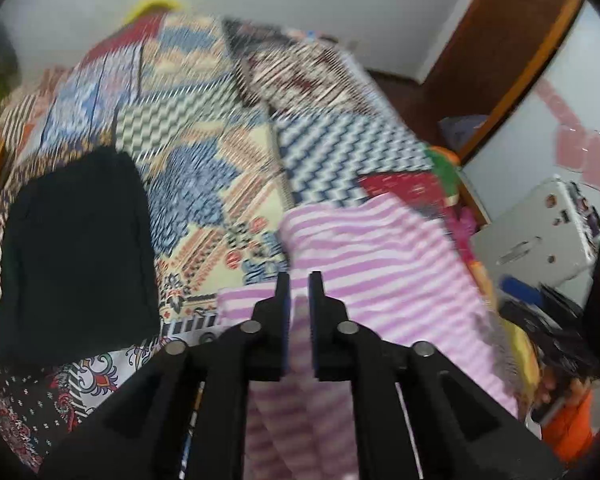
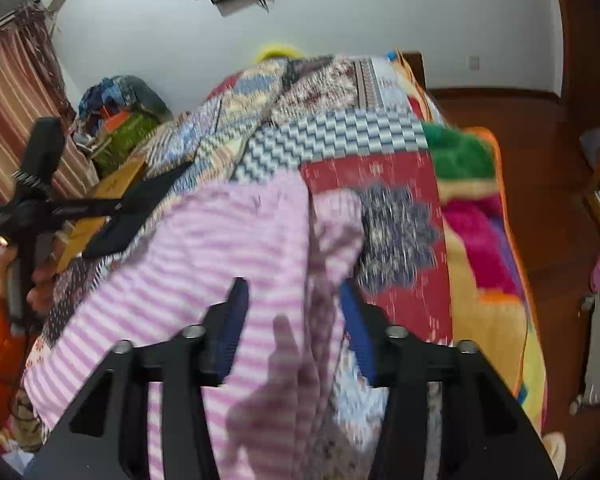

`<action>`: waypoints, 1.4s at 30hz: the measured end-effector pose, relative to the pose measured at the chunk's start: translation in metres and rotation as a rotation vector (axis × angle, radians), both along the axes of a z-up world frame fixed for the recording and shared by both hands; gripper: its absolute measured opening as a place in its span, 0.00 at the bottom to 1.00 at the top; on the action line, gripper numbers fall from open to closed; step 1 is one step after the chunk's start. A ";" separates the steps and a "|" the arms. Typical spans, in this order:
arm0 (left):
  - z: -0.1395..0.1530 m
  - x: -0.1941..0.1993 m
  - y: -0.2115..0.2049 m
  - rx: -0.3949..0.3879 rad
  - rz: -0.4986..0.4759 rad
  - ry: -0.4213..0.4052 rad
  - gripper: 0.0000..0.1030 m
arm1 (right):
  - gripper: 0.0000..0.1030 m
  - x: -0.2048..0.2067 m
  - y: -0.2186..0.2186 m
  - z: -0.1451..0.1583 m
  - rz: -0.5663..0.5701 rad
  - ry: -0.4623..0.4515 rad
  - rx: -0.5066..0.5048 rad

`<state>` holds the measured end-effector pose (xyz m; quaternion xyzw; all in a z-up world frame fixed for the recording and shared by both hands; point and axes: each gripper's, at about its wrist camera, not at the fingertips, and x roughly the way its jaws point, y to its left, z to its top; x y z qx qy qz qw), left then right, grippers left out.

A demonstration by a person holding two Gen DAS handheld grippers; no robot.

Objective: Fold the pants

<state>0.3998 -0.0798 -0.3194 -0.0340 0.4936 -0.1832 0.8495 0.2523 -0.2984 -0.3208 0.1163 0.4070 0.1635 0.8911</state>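
The pink-and-white striped pants (image 1: 380,256) lie on the patchwork bedspread (image 1: 204,152). My left gripper (image 1: 299,280) is shut on a fold of the striped fabric that runs up between its fingers. In the right wrist view the pants (image 2: 220,248) spread across the bed's near side. My right gripper (image 2: 292,292) is open, its jaws wide apart with a raised fold of the pants between them. The left gripper (image 2: 140,204) shows at the left of that view, held in a hand.
A black folded garment (image 1: 76,264) lies on the bed to the left. A colourful fleece blanket (image 2: 480,240) covers the bed's right side. A white appliance (image 1: 540,236) stands to the right. Brown wooden floor (image 2: 540,160) and a wooden door frame (image 1: 512,60) lie beyond.
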 end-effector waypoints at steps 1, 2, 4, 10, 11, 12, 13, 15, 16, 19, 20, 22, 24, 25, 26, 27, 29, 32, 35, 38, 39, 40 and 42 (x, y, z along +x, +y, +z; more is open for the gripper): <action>0.007 -0.008 -0.004 -0.004 -0.017 -0.021 0.16 | 0.48 0.005 0.002 0.002 0.000 -0.009 -0.003; 0.010 -0.012 -0.008 -0.008 -0.029 -0.028 0.20 | 0.48 0.012 0.003 0.003 -0.003 -0.012 -0.007; 0.014 -0.022 -0.015 -0.022 -0.057 -0.030 0.20 | 0.48 0.025 0.007 -0.001 -0.004 -0.006 -0.006; -0.015 -0.048 -0.038 -0.052 -0.144 0.050 0.21 | 0.45 0.055 0.022 -0.029 0.048 0.082 -0.023; -0.020 -0.052 -0.042 -0.030 -0.152 0.056 0.21 | 0.32 0.059 0.023 -0.035 0.056 0.102 -0.011; -0.028 -0.056 -0.045 0.000 -0.160 0.063 0.21 | 0.17 0.062 0.024 -0.040 0.066 0.118 -0.001; -0.036 -0.059 -0.047 0.026 -0.167 0.071 0.21 | 0.11 0.063 0.025 -0.044 0.080 0.128 0.011; -0.047 -0.066 -0.047 0.055 -0.173 0.073 0.21 | 0.08 0.061 0.025 -0.045 0.087 0.112 0.009; -0.048 -0.069 -0.044 0.061 -0.173 0.062 0.21 | 0.07 0.059 0.026 -0.043 0.083 0.090 -0.009; -0.048 -0.076 -0.037 0.054 -0.152 0.039 0.21 | 0.05 0.052 0.026 -0.036 0.054 0.029 -0.072; -0.049 -0.078 -0.036 0.052 -0.142 0.033 0.21 | 0.05 0.050 0.025 -0.035 0.045 0.017 -0.086; -0.051 -0.079 -0.034 0.049 -0.133 0.027 0.21 | 0.05 0.049 0.021 -0.036 0.038 0.016 -0.088; -0.052 -0.080 -0.035 0.060 -0.131 0.021 0.21 | 0.05 0.052 0.019 -0.042 0.029 0.038 -0.101; -0.053 -0.081 -0.036 0.071 -0.134 0.016 0.21 | 0.05 0.054 0.019 -0.047 0.036 0.057 -0.111; -0.054 -0.080 -0.037 0.082 -0.137 0.015 0.21 | 0.05 0.056 0.020 -0.053 0.043 0.085 -0.123; -0.053 -0.080 -0.038 0.089 -0.136 0.016 0.22 | 0.05 0.056 0.020 -0.054 0.043 0.090 -0.136; -0.049 -0.083 -0.038 0.122 -0.129 0.010 0.22 | 0.06 0.054 0.021 -0.048 0.036 0.087 -0.181; -0.037 -0.091 -0.032 0.170 -0.100 -0.010 0.34 | 0.11 0.042 0.019 -0.030 0.013 0.058 -0.248; -0.018 -0.105 -0.018 0.183 -0.069 -0.041 0.45 | 0.13 0.019 0.014 -0.006 0.018 0.016 -0.281; -0.004 -0.117 0.001 0.182 -0.029 -0.061 0.50 | 0.27 -0.011 0.010 0.017 0.041 -0.023 -0.259; -0.001 -0.119 0.007 0.174 -0.019 -0.060 0.56 | 0.37 -0.020 0.011 0.020 0.049 -0.030 -0.250; 0.000 -0.122 0.013 0.160 -0.008 -0.053 0.59 | 0.42 -0.029 0.012 0.023 0.057 -0.035 -0.239; 0.000 -0.126 0.022 0.129 0.007 -0.033 0.72 | 0.58 -0.047 0.015 0.025 0.069 -0.042 -0.223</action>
